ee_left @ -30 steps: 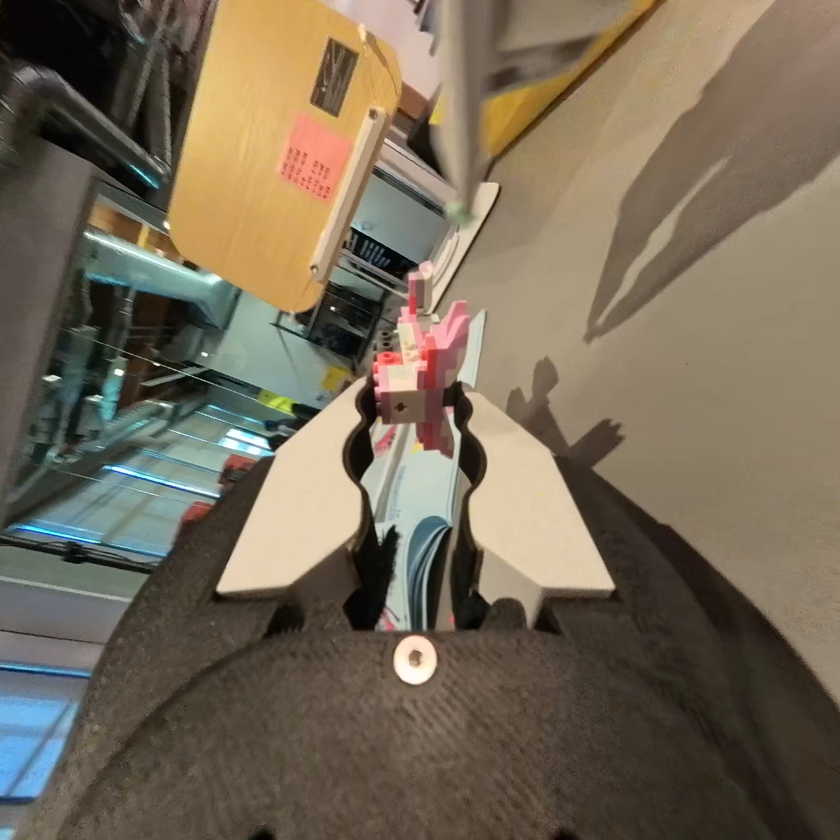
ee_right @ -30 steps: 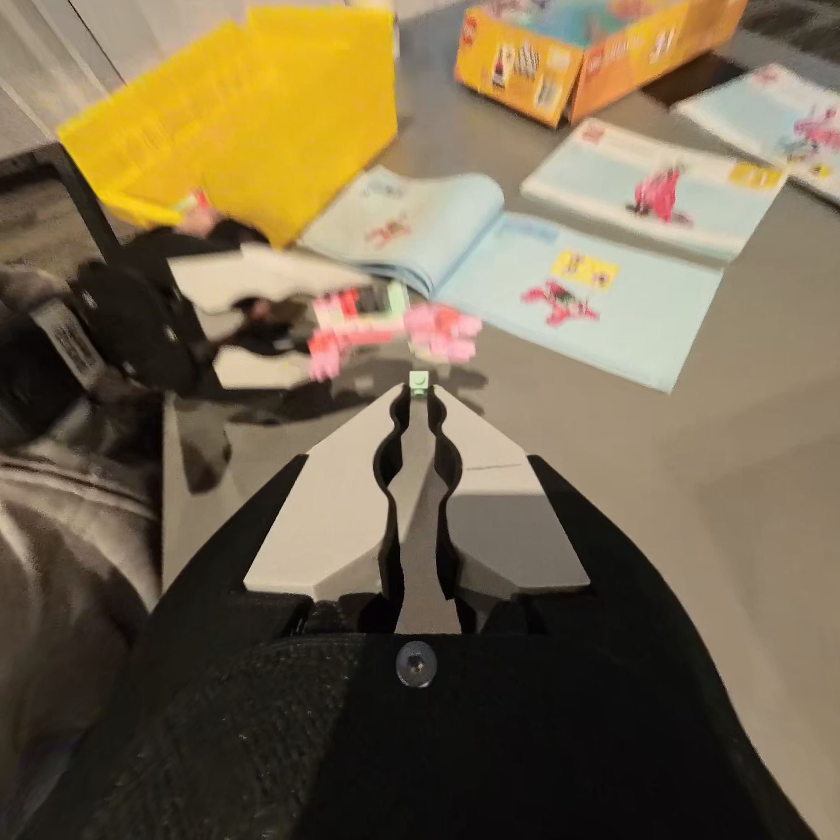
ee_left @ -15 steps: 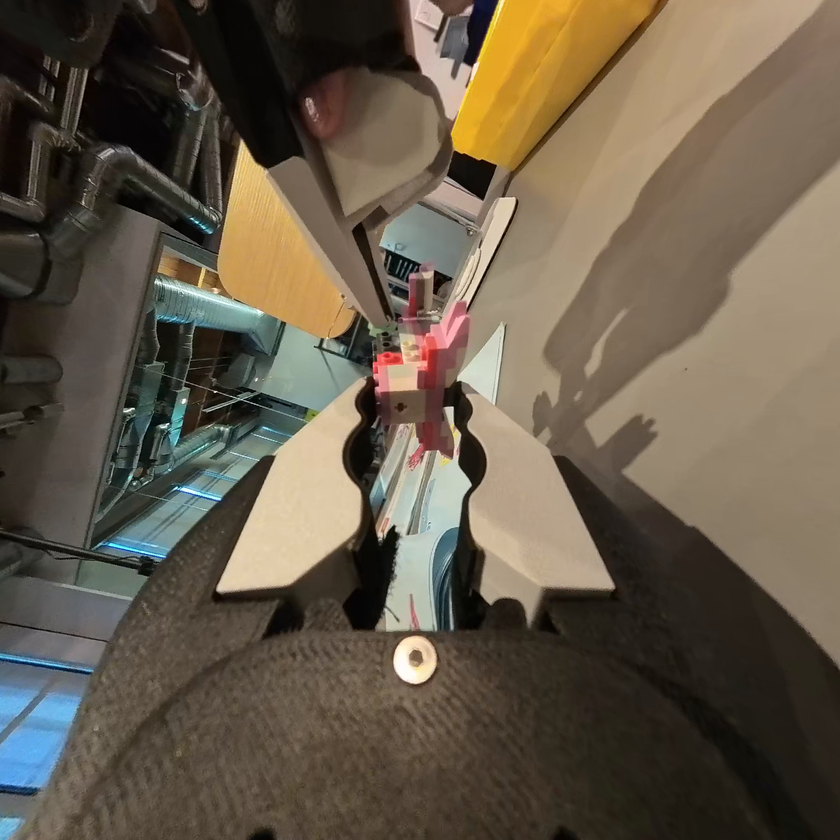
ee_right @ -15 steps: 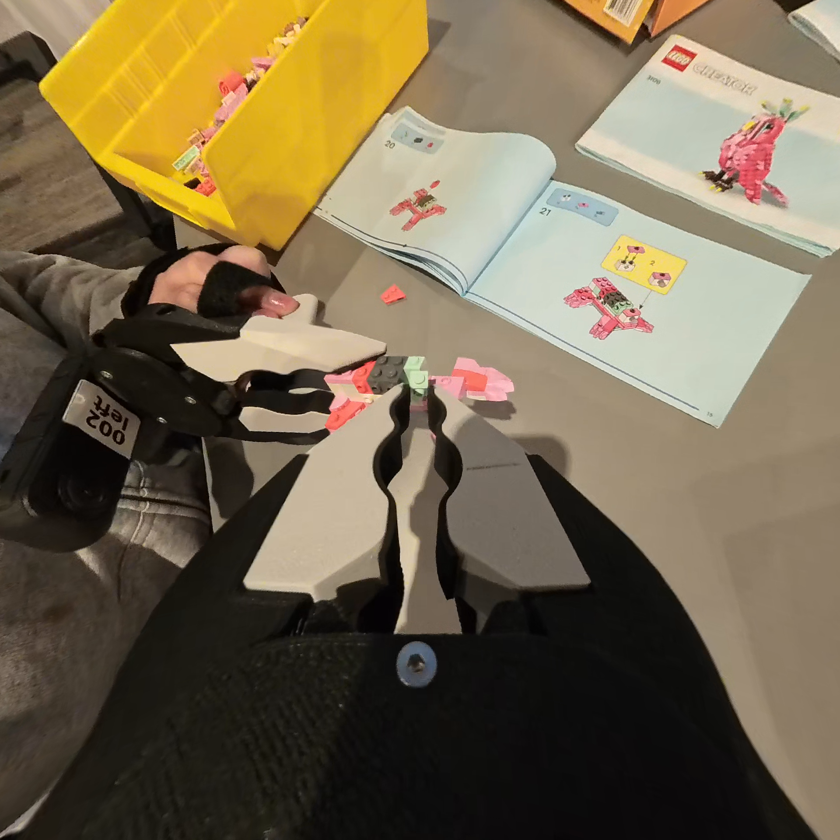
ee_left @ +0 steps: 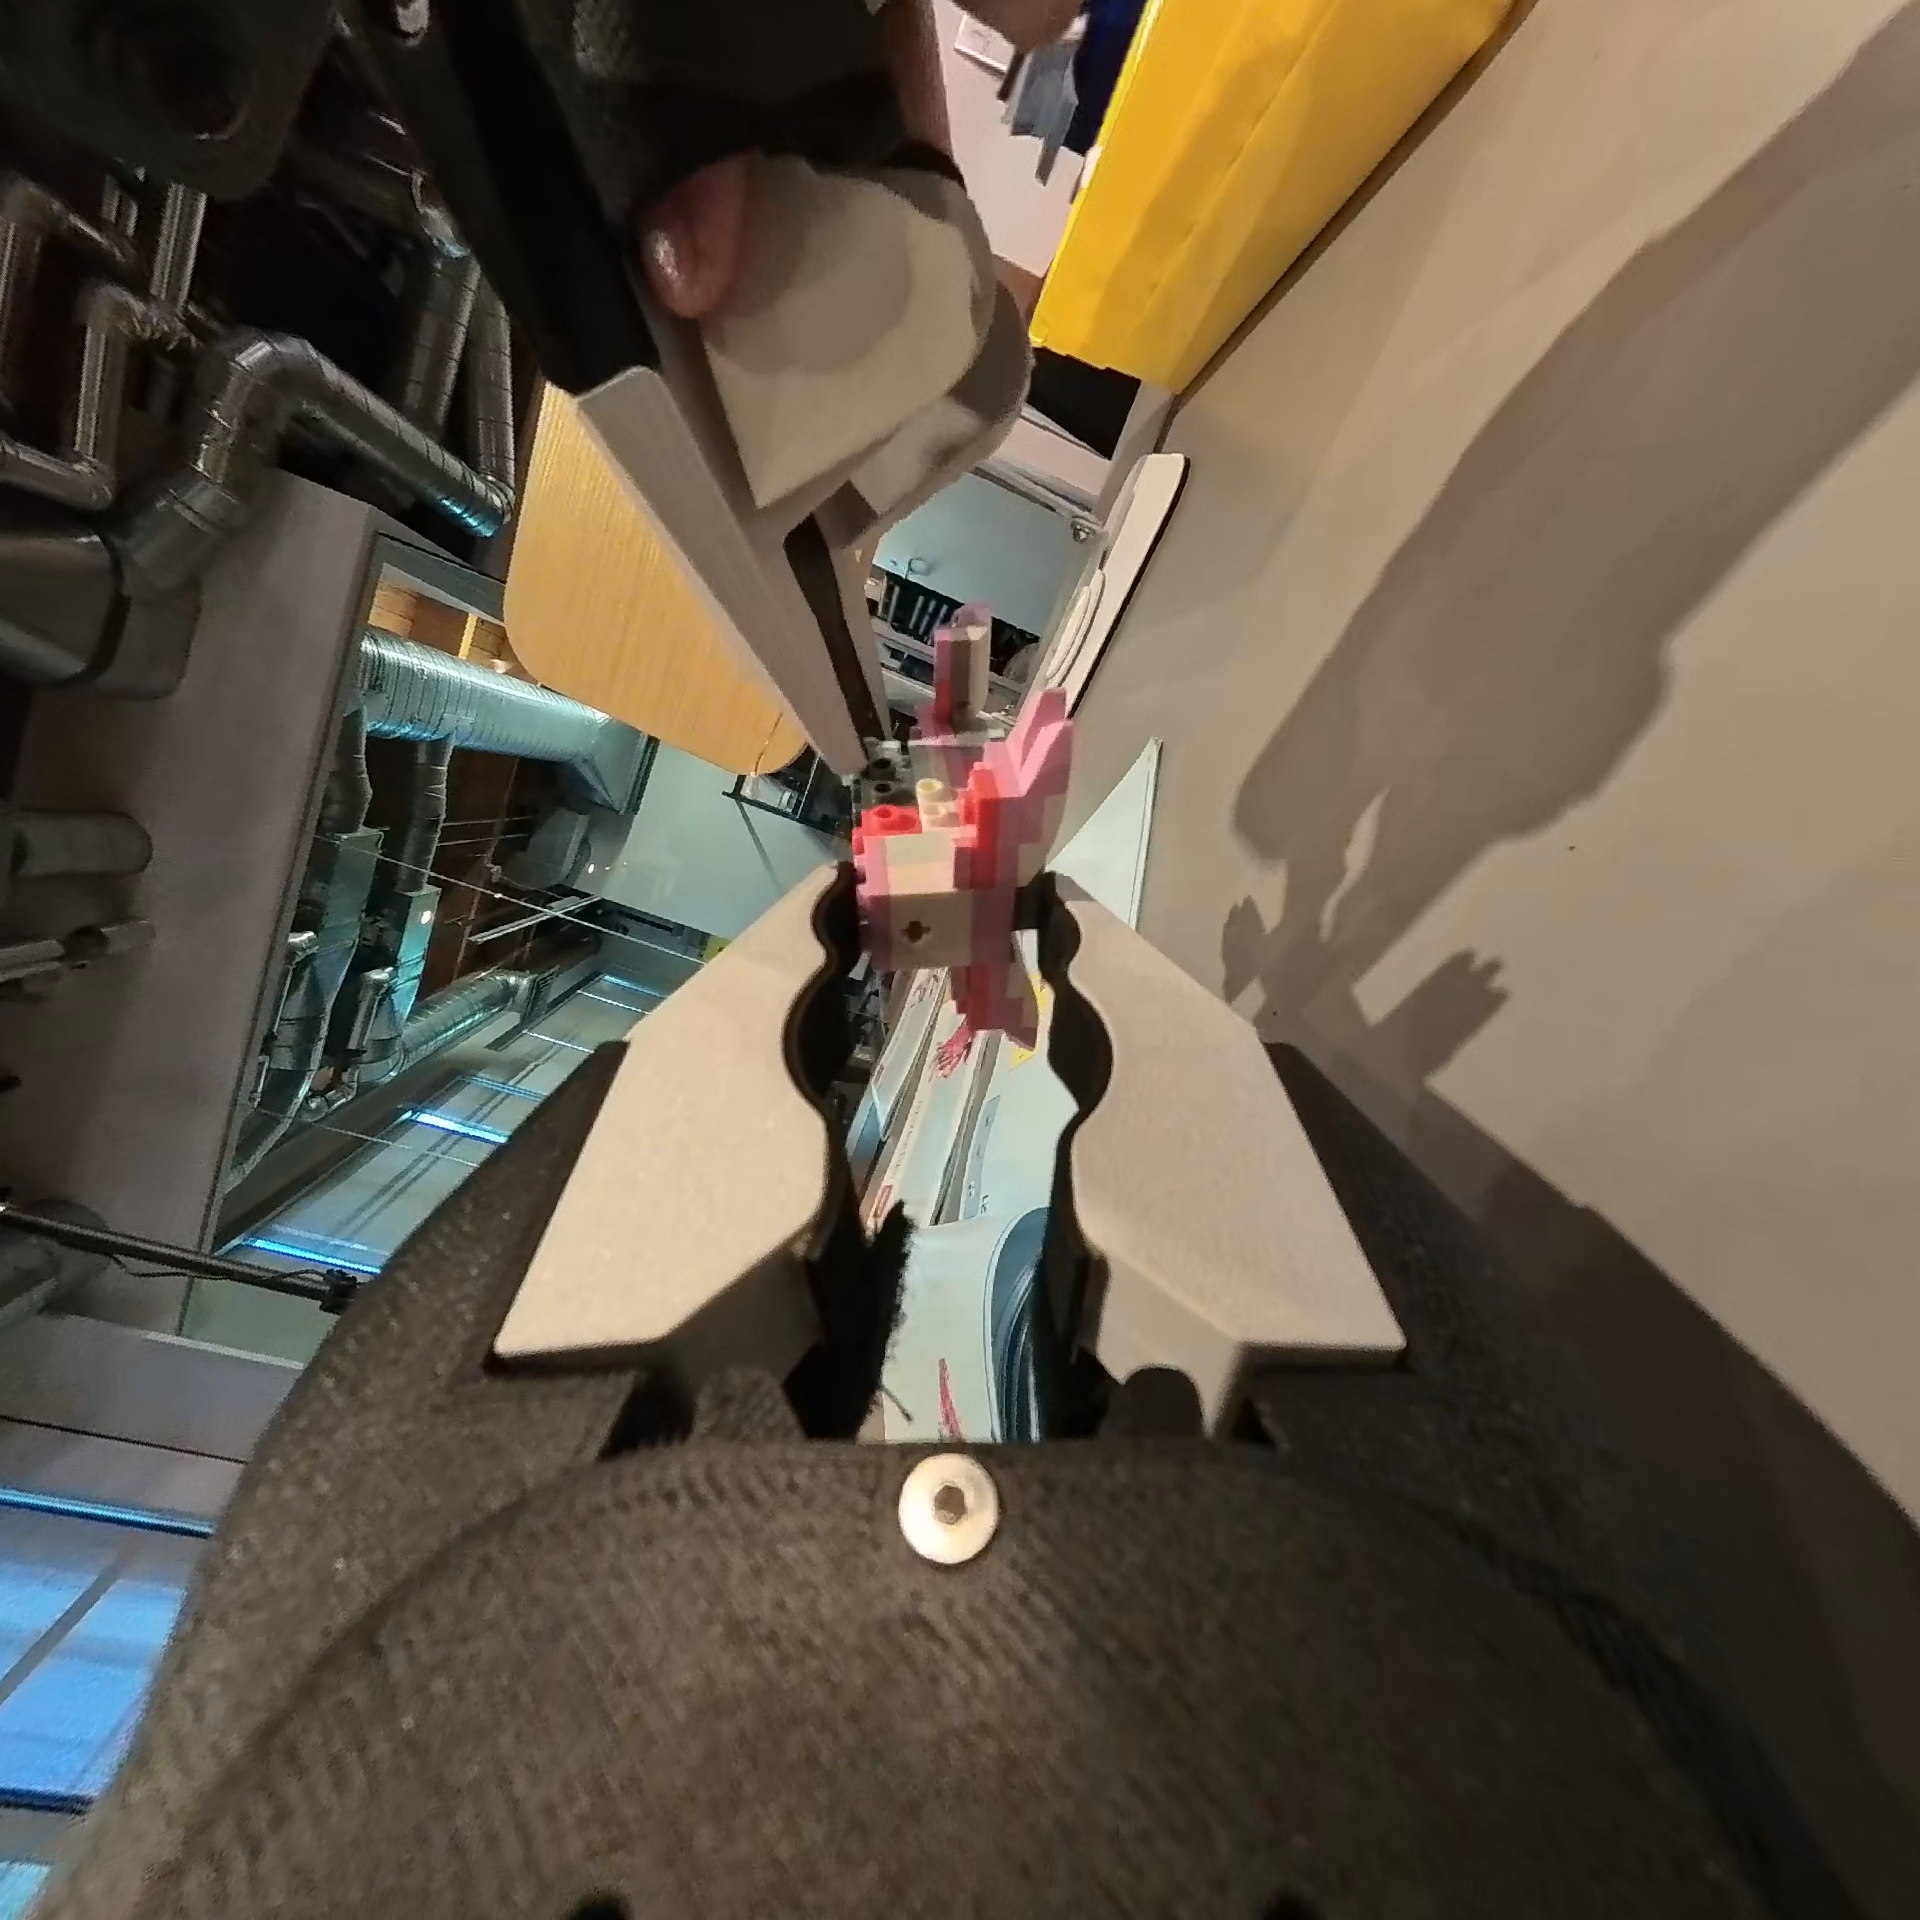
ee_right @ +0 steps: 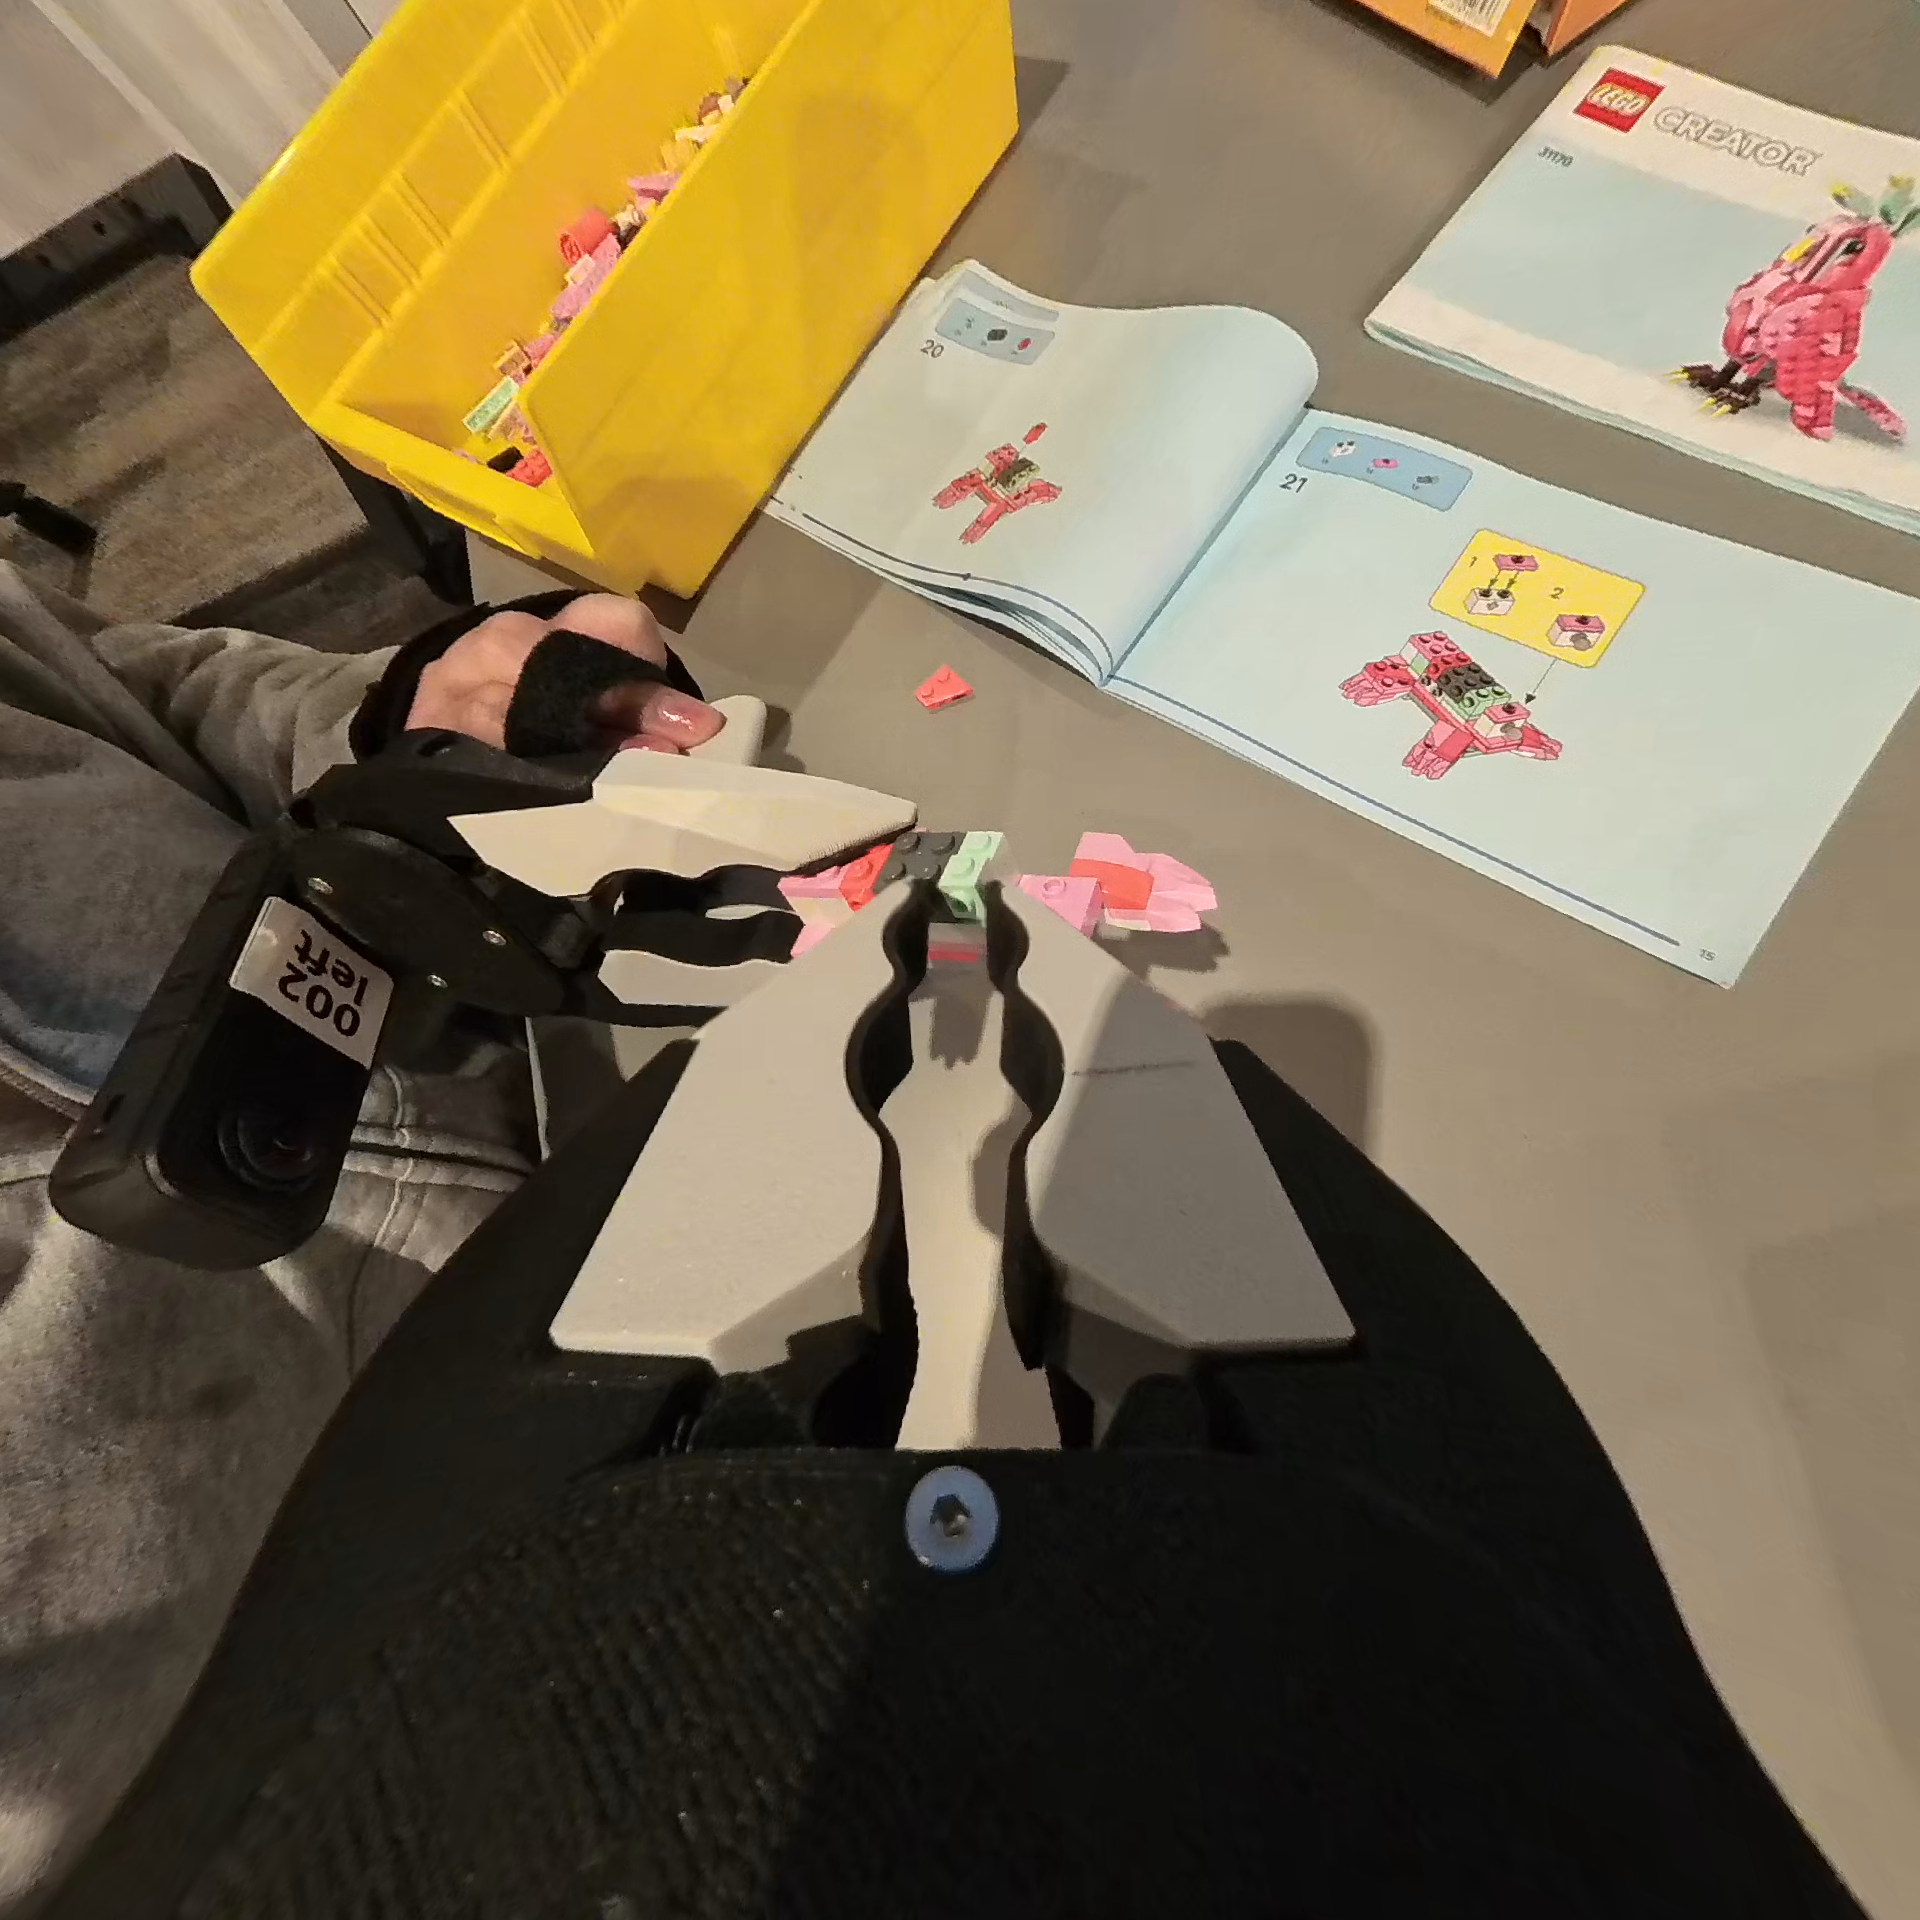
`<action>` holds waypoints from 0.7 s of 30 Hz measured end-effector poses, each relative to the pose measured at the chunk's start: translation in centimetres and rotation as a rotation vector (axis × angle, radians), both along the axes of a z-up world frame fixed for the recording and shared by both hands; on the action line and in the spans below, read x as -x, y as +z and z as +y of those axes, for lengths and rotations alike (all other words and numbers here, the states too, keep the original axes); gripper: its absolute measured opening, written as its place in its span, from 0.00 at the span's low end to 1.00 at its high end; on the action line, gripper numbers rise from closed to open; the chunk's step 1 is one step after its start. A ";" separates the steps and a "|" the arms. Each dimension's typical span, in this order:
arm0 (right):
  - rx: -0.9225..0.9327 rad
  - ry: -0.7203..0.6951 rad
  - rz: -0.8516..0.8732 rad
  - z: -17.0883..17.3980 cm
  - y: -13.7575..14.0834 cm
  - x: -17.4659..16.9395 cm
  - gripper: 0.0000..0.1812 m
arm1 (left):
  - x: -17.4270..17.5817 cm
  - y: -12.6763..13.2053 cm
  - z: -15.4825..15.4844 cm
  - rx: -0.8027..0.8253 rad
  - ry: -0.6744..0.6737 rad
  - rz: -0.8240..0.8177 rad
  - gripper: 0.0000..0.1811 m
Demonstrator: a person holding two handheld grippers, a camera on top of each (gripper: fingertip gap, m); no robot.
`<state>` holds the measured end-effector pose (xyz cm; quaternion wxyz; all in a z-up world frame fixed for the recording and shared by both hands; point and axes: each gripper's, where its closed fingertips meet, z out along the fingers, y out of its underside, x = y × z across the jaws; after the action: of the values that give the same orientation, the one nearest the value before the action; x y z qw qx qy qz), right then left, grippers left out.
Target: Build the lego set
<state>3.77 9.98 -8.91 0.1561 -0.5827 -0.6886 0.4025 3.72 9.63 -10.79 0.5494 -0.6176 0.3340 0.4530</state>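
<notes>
Dim indoor light, hard shadows on the table (ee_right: pixel 1455 1195); wide-angle edges warp.

Your left hand-held gripper (ee_right: pixel 831 862): black body, pale grey fingers, white sticker, camera lens. Right hand-held gripper (ee_right: pixel 961 899): black textured shell, grey wavy-edged fingers, blue screw. You wear black strap, grey sleeve (ee_right: pixel 135 665).

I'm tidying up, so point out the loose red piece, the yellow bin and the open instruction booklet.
loose red piece (ee_right: pixel 944 687), right wrist view, its top face.
yellow bin (ee_right: pixel 769 312), right wrist view, its front wall.
open instruction booklet (ee_right: pixel 1714 748), right wrist view, its right-hand page.
</notes>
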 end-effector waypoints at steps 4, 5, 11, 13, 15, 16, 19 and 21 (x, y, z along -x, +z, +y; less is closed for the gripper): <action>-0.012 0.011 0.020 -0.2 0.1 0.0 0.10 | -0.1 0.1 0.0 -0.004 -0.005 -0.013 0.18; -0.019 0.020 0.036 -0.3 0.2 0.0 0.14 | -0.1 0.1 0.0 -0.005 -0.006 -0.019 0.18; -0.527 0.267 0.294 -0.8 1.0 -1.3 0.46 | 0.1 0.3 -0.1 -0.006 -0.022 -0.076 0.18; -0.963 0.341 0.378 0.3 0.5 -1.1 0.47 | 0.1 0.2 0.0 -0.003 -0.025 -0.089 0.18; -1.326 0.413 0.401 1.1 -0.1 -0.9 0.46 | -0.1 0.2 0.0 -0.002 -0.036 -0.095 0.18; -1.433 0.457 0.398 1.1 -0.6 -0.8 0.46 | -0.2 0.3 -0.1 -0.005 -0.040 -0.096 0.18; -1.583 0.520 0.418 1.3 -1.3 -0.5 0.43 | -0.3 0.4 -0.1 -0.007 -0.045 -0.092 0.18; -1.641 0.538 0.439 1.7 -1.2 -0.3 0.36 | -0.5 0.4 -0.1 -0.008 -0.054 -0.094 0.18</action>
<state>4.09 11.64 -10.06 0.5529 -0.0159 -0.8280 -0.0920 4.18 9.49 -10.42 0.5789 -0.6267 0.3225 0.4100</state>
